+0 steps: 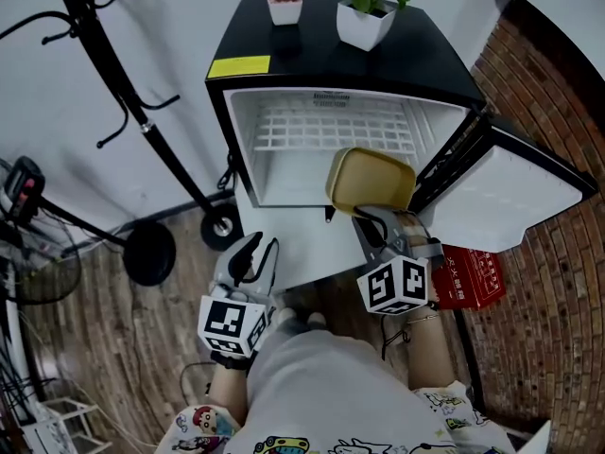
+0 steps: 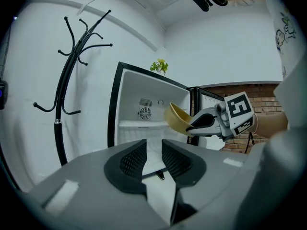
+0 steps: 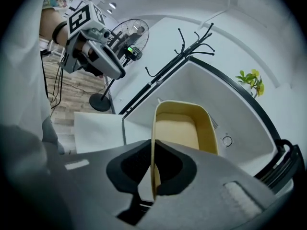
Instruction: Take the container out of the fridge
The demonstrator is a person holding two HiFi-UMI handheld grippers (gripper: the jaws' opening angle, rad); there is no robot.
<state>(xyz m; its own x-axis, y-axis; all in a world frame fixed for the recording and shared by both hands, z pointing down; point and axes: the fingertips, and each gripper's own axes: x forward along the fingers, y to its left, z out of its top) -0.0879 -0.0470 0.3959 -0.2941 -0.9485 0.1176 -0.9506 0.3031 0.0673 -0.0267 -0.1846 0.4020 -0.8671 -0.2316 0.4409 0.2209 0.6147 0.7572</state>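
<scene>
The left tongs (image 1: 255,252) (image 2: 153,150) stand partly spread with nothing between the dark ribbed pads (image 2: 132,159); they touch nothing. They sit low, close before the person's lap, and point about level at the fridge. The forearm behind them runs back to the person's body.

The right tongs (image 1: 376,221) (image 3: 152,153) are pressed together on one thin side wall of the yellow rectangular plastic container (image 1: 371,180) (image 2: 176,119) (image 3: 183,128), one pad inside the wall and one outside. The container hangs tilted, clear of any surface, at the mouth of the black mini fridge (image 1: 378,64) (image 2: 144,104) on the side of its hinge. Whether it is fully outside the opening I cannot tell. These tongs slant downward, rolled to one side, ahead of the left ones and further right.

Just right of them a red printed box (image 1: 470,277) lies on the wooden plank floor (image 1: 123,348). The white-lined fridge door (image 1: 515,192) stands swung open to the right, beside the container. Inside the white compartment a white wire shelf (image 1: 326,126) spans the back.

A yellow sticker (image 1: 238,66) lies on the fridge's top at its front left corner. Further back on the top stand a pink-flowered plant in a white pot (image 1: 285,0) and a green leafy plant in a white pot (image 1: 369,12) (image 2: 159,66). A black metal coat stand (image 1: 113,74) (image 2: 67,90) rises to the left of the fridge, and a red brick wall (image 1: 558,83) runs along the right.
</scene>
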